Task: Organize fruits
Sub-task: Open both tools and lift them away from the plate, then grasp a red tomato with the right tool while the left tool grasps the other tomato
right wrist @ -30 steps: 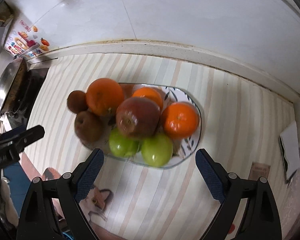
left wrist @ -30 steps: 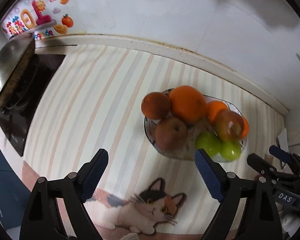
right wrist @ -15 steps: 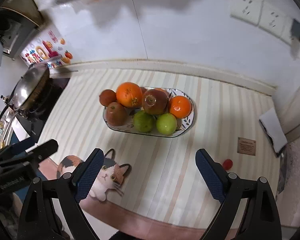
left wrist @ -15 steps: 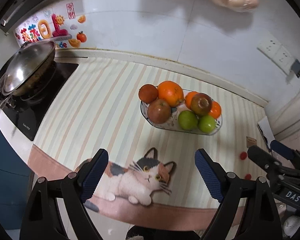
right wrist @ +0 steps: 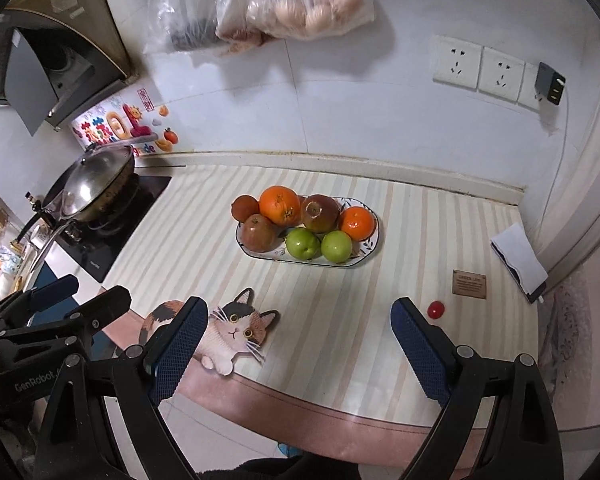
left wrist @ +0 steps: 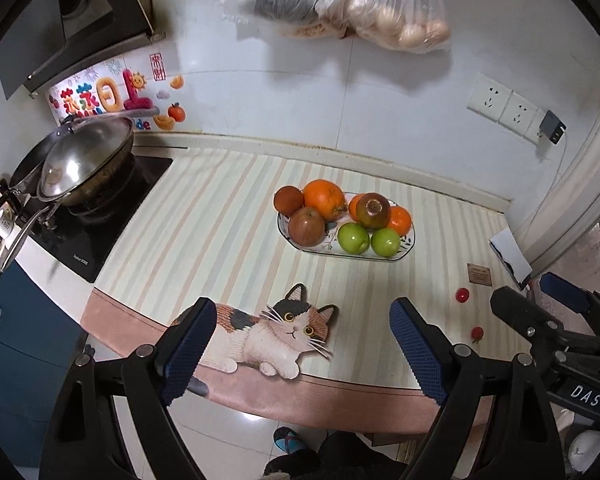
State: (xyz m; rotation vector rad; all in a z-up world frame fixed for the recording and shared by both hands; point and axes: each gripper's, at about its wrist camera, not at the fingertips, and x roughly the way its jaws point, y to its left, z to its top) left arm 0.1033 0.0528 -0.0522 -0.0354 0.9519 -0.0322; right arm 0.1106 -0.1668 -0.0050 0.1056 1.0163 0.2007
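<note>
An oval patterned plate [left wrist: 405,249] [right wrist: 370,248] on the striped counter mat holds oranges [left wrist: 325,199] [right wrist: 280,205], reddish-brown apples [left wrist: 306,226] [right wrist: 259,232] and two green apples [left wrist: 353,238] [right wrist: 303,243]. Two small red fruits lie loose on the mat, to the right of the plate: one [left wrist: 462,295] [right wrist: 435,309] and a second [left wrist: 477,333] nearer the edge. My left gripper [left wrist: 302,354] and right gripper [right wrist: 296,350] are both open and empty, held back over the counter's front edge, well short of the plate.
A lidded wok [left wrist: 80,160] sits on a black cooktop [left wrist: 100,236] at the left. Plastic bags [right wrist: 284,4] hang on the tiled wall above. A white notepad [right wrist: 518,262] and a small brown card [right wrist: 469,284] lie at the right. A cat picture [left wrist: 276,332] marks the mat's front.
Both grippers have pulled back and up from close over the plate; the whole counter, the wall and the loose red fruits have come into view. Both stay open.
</note>
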